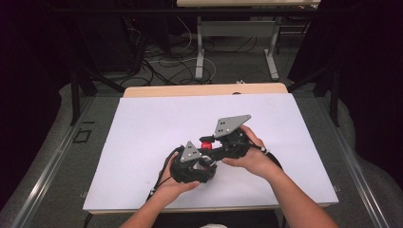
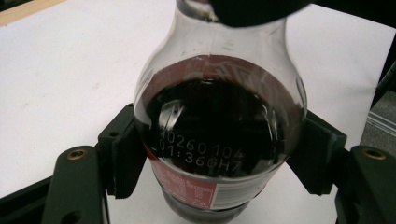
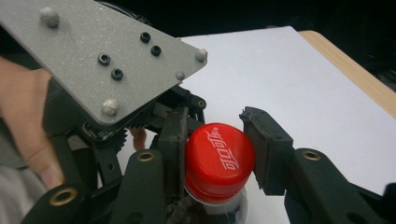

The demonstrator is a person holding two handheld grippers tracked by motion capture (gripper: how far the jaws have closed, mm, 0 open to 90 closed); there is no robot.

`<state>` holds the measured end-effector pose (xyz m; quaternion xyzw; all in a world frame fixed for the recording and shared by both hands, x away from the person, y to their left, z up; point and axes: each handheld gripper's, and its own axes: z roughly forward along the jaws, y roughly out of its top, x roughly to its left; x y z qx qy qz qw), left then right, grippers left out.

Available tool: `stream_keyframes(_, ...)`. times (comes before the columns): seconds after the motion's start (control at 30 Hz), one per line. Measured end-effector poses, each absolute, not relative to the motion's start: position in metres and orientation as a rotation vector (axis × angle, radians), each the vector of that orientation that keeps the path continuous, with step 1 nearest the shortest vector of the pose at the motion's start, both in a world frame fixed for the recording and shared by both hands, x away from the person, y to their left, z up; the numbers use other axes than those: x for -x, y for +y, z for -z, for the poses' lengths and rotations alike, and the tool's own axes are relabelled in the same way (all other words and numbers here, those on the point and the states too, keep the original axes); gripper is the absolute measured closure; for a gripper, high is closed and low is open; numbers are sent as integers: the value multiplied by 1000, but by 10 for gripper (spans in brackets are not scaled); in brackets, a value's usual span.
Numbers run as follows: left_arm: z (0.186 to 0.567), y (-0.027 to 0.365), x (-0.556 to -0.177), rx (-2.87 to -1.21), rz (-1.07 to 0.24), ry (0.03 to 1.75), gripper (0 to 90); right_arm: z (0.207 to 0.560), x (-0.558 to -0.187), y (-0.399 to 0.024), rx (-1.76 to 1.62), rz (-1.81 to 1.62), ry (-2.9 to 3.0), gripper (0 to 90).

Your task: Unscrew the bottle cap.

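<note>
From the high view the bottle (image 1: 207, 151) is little more than a red cap (image 1: 206, 145) between two black grippers near the middle of the white bench (image 1: 142, 142). The left gripper (image 1: 192, 166) sits low at the bottle's body, and the right gripper (image 1: 228, 142) reaches in at the cap from the right, each held in a hand.

The left gripper view gives what that one hides — the bottle (image 2: 219, 130) is clear plastic with a rounded shoulder, holding a dark cola that fills it up to about the shoulder. A white printed code runs across the dark liquid and a red label wraps below it. The jaws are closed on the body, one pad pressed to each side.

The right gripper view looks down on the cap (image 3: 218, 161), red with white lettering. The jaws are shut on it — the left pad pressed flat against its side, the right pad meeting its edge. The left gripper's grey plate (image 3: 107, 56) fills the upper left.
</note>
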<state>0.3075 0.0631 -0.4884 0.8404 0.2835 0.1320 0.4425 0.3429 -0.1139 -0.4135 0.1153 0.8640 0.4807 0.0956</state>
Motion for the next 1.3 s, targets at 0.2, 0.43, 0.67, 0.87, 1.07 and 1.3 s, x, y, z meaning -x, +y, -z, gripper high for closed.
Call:
stream_keyframes(0.2,489,63,-307,-2096,-315,708,301,414,-342,-115,-347,-1425,2567,491)
stream_keyframes(0.43,489,66,-310,-2085,-320,728,301,411,-329,-113,-451,-1362,2455,476)
stream_keyframes(0.67,490,64,-310,-2084,-332,734,301,415,-321,-106,-504,-1346,2437,508)
stream_keyframes(0.87,490,64,-309,-2091,-321,723,301,416,-324,-102,-476,-1342,2436,587)
stream_keyframes(1.07,491,64,-309,-2088,-326,723,301,414,-337,-107,-435,-1395,2509,610)
stream_keyframes(1.3,489,65,-309,-2088,-319,720,301,412,-343,-112,-390,-1434,2537,613)
